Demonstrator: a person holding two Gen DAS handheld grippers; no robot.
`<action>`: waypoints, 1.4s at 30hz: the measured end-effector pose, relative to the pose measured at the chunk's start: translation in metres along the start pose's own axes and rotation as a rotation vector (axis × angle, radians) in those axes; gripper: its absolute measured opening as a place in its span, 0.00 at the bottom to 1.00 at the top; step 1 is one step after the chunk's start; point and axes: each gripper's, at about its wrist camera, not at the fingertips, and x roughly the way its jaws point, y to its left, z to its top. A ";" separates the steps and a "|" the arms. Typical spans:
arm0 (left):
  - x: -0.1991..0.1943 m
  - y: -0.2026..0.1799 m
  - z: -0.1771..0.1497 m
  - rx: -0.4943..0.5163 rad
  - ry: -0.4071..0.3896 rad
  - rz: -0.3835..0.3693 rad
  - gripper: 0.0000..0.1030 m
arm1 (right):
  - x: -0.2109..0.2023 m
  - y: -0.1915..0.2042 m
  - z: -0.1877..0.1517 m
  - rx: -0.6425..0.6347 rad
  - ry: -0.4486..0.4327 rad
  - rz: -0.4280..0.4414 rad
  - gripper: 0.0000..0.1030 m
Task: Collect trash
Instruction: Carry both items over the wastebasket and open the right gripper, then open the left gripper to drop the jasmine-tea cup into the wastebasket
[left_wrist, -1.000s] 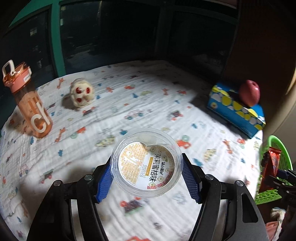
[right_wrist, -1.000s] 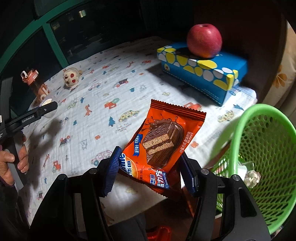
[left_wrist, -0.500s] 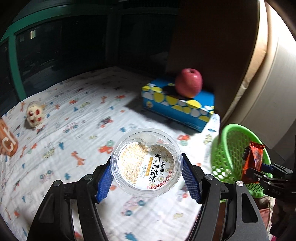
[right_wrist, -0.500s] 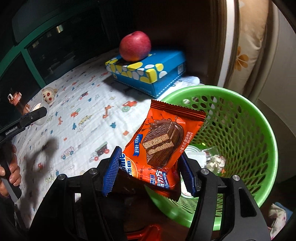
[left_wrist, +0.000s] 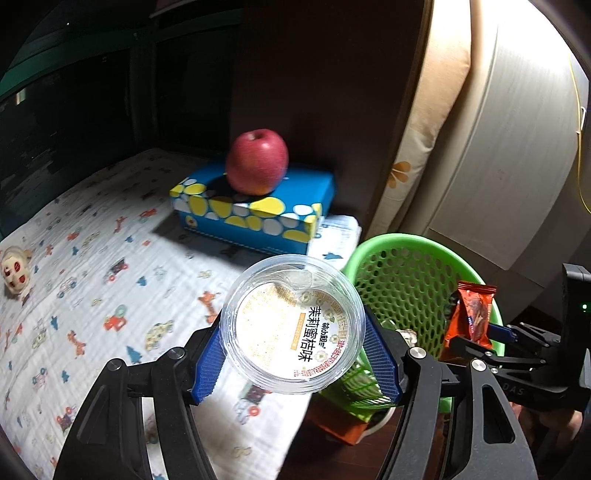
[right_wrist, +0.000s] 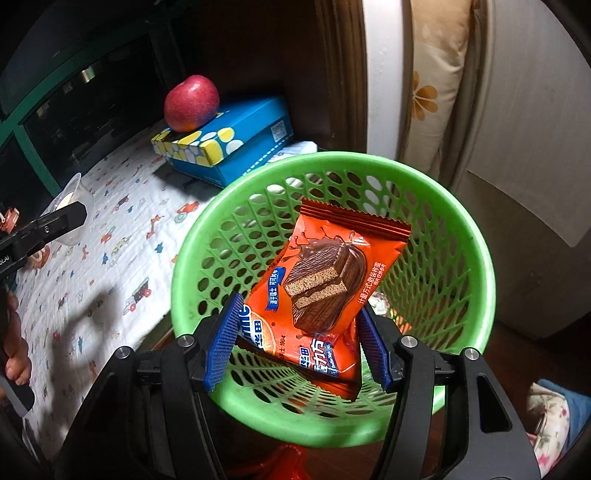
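My left gripper (left_wrist: 295, 350) is shut on a clear plastic cup (left_wrist: 291, 328) with a printed foil lid, held above the bed's edge beside the green mesh basket (left_wrist: 406, 280). My right gripper (right_wrist: 299, 350) is shut on an orange chocolate-wafer wrapper (right_wrist: 325, 288) and holds it over the open mouth of the basket (right_wrist: 461, 229). The wrapper (left_wrist: 471, 317) and right gripper also show at the right of the left wrist view. The cup (right_wrist: 70, 206) shows at the left of the right wrist view. Some trash lies at the basket's bottom.
A blue spotted tissue box (left_wrist: 255, 210) with a red apple (left_wrist: 256, 166) on top stands on the bed's printed sheet (left_wrist: 92, 295). A small toy figure (left_wrist: 14, 269) lies at far left. A floral pillow (right_wrist: 432, 81) and pale wall stand behind the basket.
Both grippers swung right toward the basket. The wrapper now hangs over the basket's mouth, and the cup has come to the bed's edge beside the basket.
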 end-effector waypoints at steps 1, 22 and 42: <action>0.001 -0.004 0.001 0.006 0.000 -0.005 0.63 | 0.000 -0.003 -0.001 0.003 0.001 -0.002 0.59; 0.043 -0.073 0.004 0.053 0.075 -0.123 0.64 | -0.020 -0.042 -0.015 0.073 -0.019 -0.021 0.72; 0.048 -0.077 -0.007 0.044 0.106 -0.125 0.79 | -0.036 -0.038 -0.029 0.087 -0.028 0.002 0.74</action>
